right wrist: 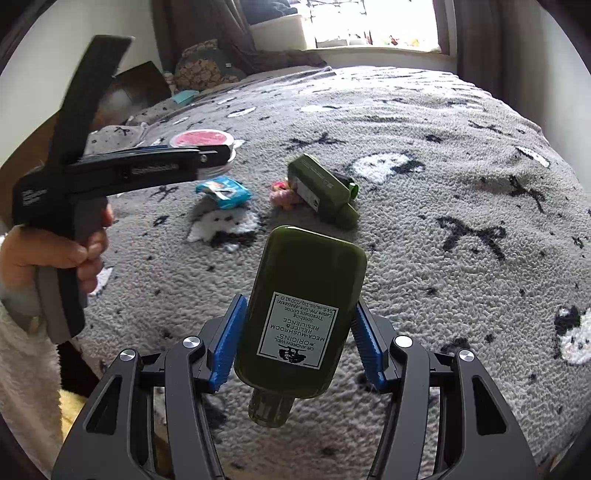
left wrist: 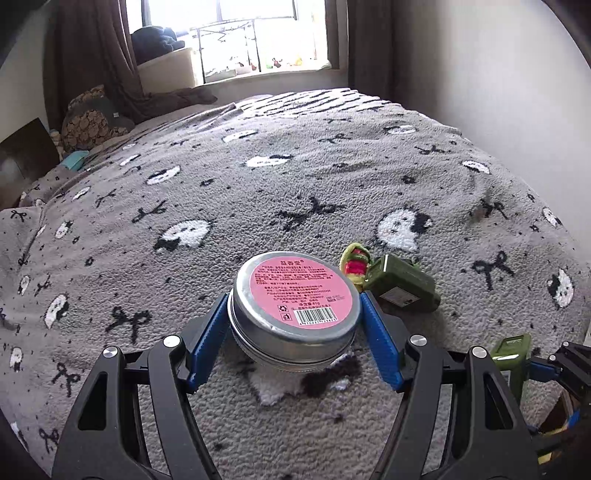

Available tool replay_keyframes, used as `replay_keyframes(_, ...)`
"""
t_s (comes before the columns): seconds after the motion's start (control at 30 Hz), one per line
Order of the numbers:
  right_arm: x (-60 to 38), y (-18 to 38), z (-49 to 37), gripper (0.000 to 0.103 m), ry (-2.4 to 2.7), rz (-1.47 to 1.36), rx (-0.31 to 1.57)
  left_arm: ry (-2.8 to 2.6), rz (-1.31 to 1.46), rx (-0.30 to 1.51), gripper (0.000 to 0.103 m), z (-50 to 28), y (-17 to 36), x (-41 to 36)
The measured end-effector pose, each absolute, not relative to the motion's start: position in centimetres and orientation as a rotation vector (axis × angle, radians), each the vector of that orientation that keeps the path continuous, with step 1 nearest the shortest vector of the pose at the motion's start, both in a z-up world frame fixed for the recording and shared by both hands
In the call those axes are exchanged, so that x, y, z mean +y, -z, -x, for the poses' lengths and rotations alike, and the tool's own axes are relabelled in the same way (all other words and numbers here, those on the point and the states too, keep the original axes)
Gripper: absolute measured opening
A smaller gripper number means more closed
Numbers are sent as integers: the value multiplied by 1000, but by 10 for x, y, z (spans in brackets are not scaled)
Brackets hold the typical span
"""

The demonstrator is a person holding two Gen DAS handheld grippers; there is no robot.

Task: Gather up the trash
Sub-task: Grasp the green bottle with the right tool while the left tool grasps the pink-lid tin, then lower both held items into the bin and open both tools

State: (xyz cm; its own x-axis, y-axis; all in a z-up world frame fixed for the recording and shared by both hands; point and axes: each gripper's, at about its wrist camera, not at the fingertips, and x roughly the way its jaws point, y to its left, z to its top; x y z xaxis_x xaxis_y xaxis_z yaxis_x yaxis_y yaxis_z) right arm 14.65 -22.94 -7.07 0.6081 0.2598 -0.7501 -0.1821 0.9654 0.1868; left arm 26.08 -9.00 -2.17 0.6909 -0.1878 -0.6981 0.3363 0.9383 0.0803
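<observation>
left claw (left wrist: 293,317): clamped on round tin (left wrist: 295,295), lifted off blanket (left wrist: 295,166) to bin.
right claw (right wrist: 295,332): clamped on green bottle (right wrist: 301,306), same reason.
left behind: second bottle (right wrist: 323,188), wrapper (right wrist: 223,192).

Daylight only, supplied by the window (left wrist: 255,33) at the far end; pane blown out to white in both views, detail outside mostly lost. Blanket (left wrist: 332,177) evenly lit, mid-bright, dimmer toward the near side away from the window. Soft short shadows thrown toward the cam under the tin (left wrist: 295,306) and green bottle (right wrist: 303,306). Strong fisheye bend, black vignette at corners. Motion blur seen on the left gripper (right wrist: 207,155) in the right wrist view; rest sharp.
</observation>
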Motion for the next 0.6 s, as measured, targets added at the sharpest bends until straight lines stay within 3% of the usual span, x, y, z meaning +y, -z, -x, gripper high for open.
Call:
replay_keyframes(0.27, -218, 41, -97, 57, -297, -67, 799, 372, -191, 693, 67, -161, 0, -72)
replay_keyframes(0.6, -229, 56, -16, 57, -296, -64, 771, 433, -160, 660, 67, -35, 33, -41)
